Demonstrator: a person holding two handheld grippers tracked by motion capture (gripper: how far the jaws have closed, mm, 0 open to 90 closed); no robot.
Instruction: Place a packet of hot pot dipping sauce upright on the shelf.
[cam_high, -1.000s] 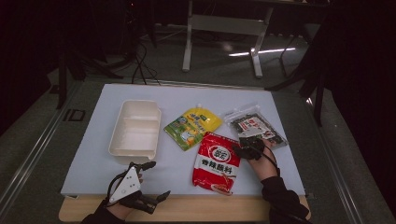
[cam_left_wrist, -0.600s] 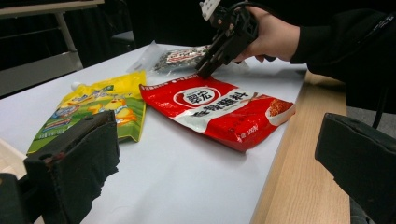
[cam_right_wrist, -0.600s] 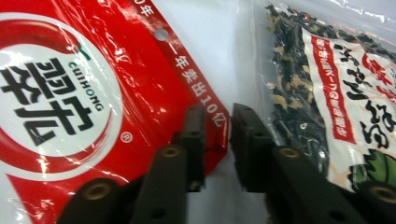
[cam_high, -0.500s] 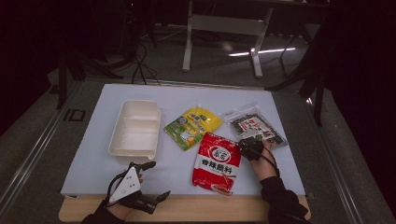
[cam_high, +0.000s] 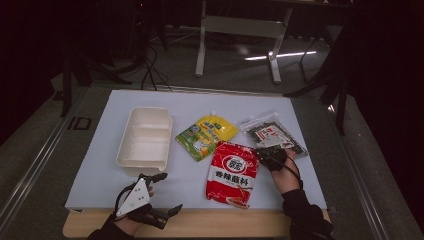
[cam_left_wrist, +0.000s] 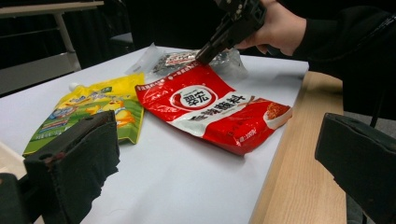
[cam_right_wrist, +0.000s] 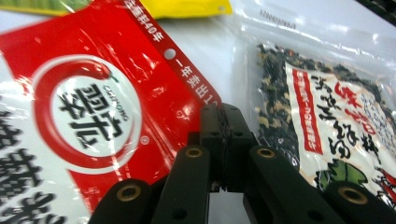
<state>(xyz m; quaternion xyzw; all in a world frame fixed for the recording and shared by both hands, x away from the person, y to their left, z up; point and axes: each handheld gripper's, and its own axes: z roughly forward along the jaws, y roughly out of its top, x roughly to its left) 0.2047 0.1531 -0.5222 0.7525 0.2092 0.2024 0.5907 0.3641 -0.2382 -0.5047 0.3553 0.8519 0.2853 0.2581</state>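
Right tongs (cam_right_wrist: 224, 140): jaws together, just closed, tips at far right corner of red packet (cam_right_wrist: 93, 107); whether the packet edge is pinched cannot be told. Red packet flat on worktop (cam_high: 100, 170), near centre. Dark seaweed bag (cam_right_wrist: 327, 107) just right of tips. Yellow-green pouch (cam_high: 205, 136) far left of red packet, touching it. White tray (cam_high: 145, 137) further left. Left tongs (cam_high: 165, 192): jaws wide apart, holding nothing, over near left edge of worktop
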